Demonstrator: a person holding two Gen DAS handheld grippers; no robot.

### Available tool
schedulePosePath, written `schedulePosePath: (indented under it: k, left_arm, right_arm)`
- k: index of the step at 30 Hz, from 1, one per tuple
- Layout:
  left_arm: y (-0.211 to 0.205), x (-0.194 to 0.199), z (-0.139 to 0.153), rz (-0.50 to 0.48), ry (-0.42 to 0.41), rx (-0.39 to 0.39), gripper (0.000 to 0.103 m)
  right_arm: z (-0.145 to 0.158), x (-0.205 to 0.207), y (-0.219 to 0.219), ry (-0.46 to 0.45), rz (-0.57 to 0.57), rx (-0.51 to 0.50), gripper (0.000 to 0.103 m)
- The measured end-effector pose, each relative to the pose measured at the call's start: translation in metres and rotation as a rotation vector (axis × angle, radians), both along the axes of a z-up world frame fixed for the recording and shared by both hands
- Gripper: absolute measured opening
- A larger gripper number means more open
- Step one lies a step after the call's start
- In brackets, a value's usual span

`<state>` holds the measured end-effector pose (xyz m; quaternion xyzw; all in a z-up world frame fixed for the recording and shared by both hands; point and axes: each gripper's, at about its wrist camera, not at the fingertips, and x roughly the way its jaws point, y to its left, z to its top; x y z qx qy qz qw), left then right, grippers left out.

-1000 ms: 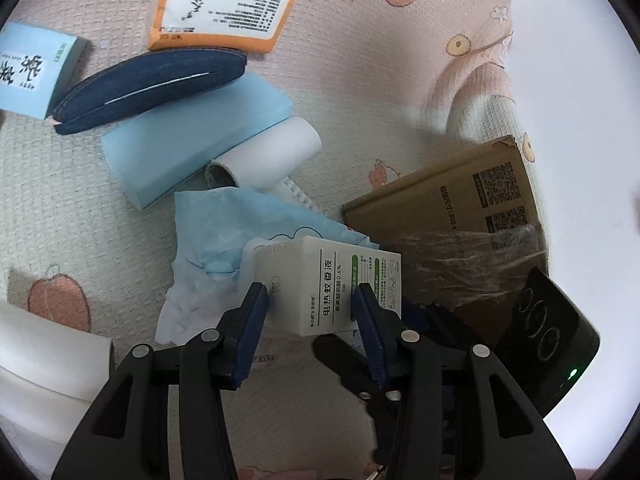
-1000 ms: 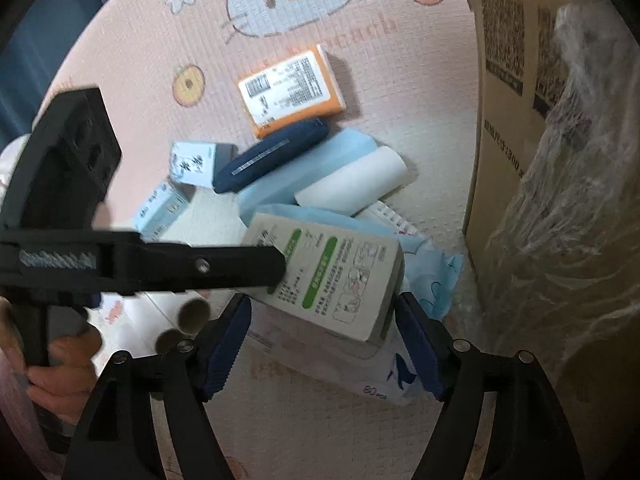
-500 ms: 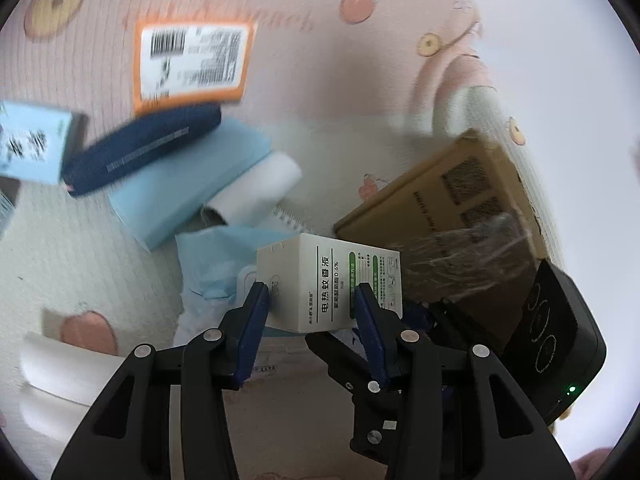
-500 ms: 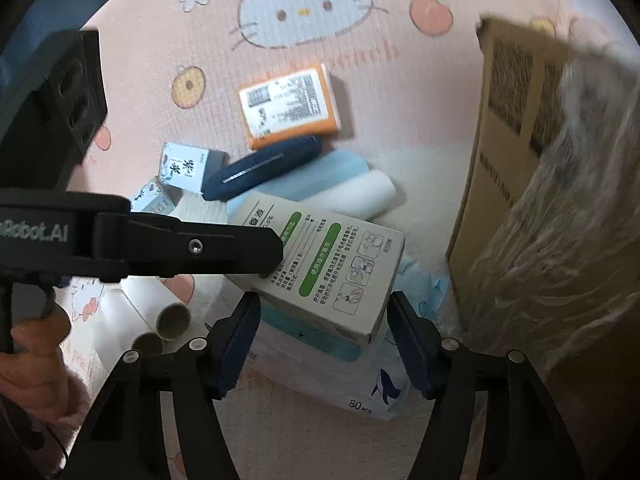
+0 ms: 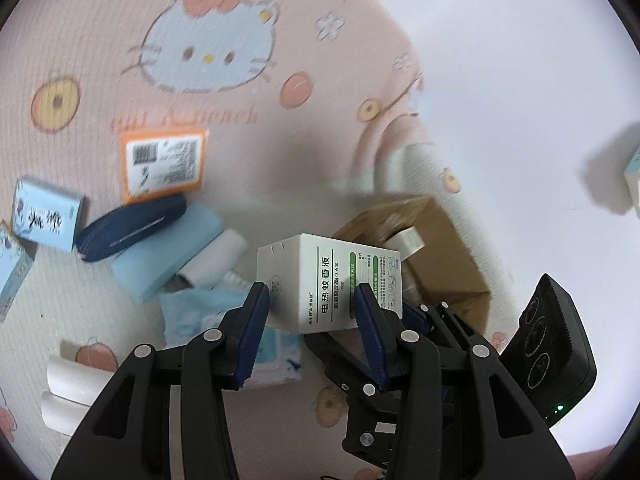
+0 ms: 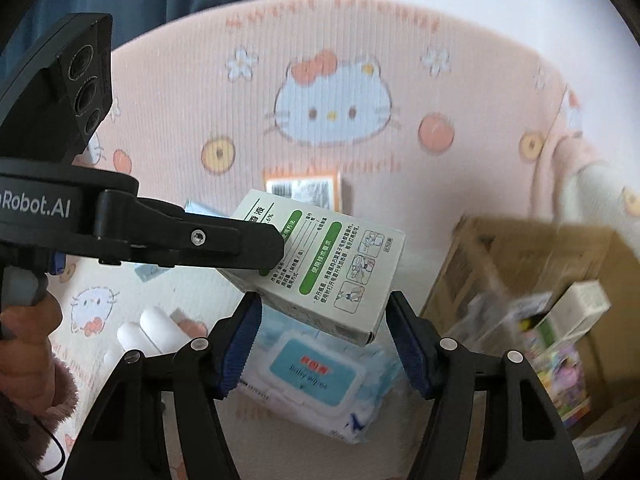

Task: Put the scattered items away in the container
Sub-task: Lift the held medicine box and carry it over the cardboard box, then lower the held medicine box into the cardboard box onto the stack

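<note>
Pink cartoon-cat play mat (image 5: 100,152) covers the floor, strewn along its left side with small blue boxes (image 5: 44,216), a dark navy pouch (image 5: 132,228) and an orange-edged packet (image 5: 164,164), with a pack of baby wipes (image 6: 308,372) nearer its middle. Above that clutter the white-and-green box (image 5: 328,280) hangs clear of the mat, clamped across its narrow width by the left hand-held gripper (image 5: 308,308), whose blue pads press on both side faces. Its long axis runs away from that gripper toward the right. The right hand-held gripper (image 6: 320,320) has just been closing and straddles the box's near end across the broad face; its pads sit at or just beside the box's edges, and I cannot tell whether they bear on it. Further right, by the mat's right edge, stands the open cardboard carton (image 6: 592,264), already holding several packets. The carton lies right of and below the box, nearer the right hand, so the carry likely runs rightward, then down.
</note>
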<state>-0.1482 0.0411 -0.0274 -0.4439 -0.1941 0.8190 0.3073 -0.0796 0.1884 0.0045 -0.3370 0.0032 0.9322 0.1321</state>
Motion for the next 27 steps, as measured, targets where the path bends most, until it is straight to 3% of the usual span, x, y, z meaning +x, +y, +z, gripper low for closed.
schedulePosePath:
  k: [8, 17, 27]
  left_arm:
    - [0.030, 0.001, 0.035, -0.062, 0.047, 0.042, 0.048]
    - [0.105, -0.007, 0.047, -0.180, 0.003, 0.106, 0.048]
    - [0.192, -0.025, 0.038, -0.259, -0.054, 0.037, 0.048]
  right_arm:
    - [0.042, 0.014, 0.016, 0.005, -0.038, 0.084, 0.063]
    - [0.072, 0.058, 0.078, -0.012, -0.099, 0.080, 0.063]
    - [0.068, 0.104, 0.156, -0.080, -0.132, 0.032, 0.063]
